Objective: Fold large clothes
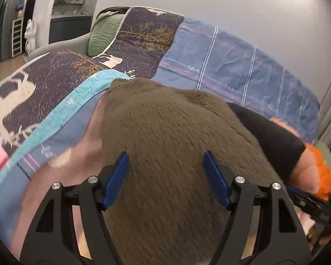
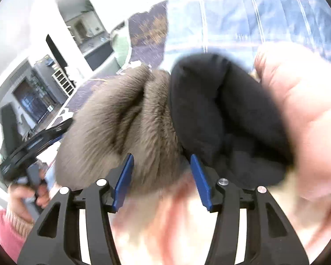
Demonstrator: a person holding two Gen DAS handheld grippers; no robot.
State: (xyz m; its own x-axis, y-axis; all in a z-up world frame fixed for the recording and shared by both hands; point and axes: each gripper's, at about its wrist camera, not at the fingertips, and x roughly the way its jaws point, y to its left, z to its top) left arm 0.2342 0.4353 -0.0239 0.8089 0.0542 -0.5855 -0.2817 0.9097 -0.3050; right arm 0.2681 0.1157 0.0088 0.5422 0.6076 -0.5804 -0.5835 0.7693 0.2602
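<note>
A large garment with brown faux fur [image 1: 170, 137], black lining [image 1: 267, 137] and orange padded fabric [image 1: 317, 170] fills both views, lying over a sofa. My left gripper [image 1: 166, 176] is open, its blue fingers [image 1: 119, 176] spread over the fur. My right gripper [image 2: 162, 178] is open too, with the fur [image 2: 125, 119] and black lining [image 2: 220, 110] bunched just ahead of its blue fingers [image 2: 198, 181]. The right gripper shows at the left view's right edge [image 1: 313, 207], and the left gripper in the person's hand shows in the right view [image 2: 31, 148].
The sofa carries a dark deer-print blanket [image 1: 61, 72], a blue striped sheet [image 1: 231, 66] and a turquoise-edged cloth [image 1: 61, 119]. A green cushion [image 1: 103, 35] sits at the sofa's far end. A room with shelves and a doorway lies beyond at left [image 1: 17, 35].
</note>
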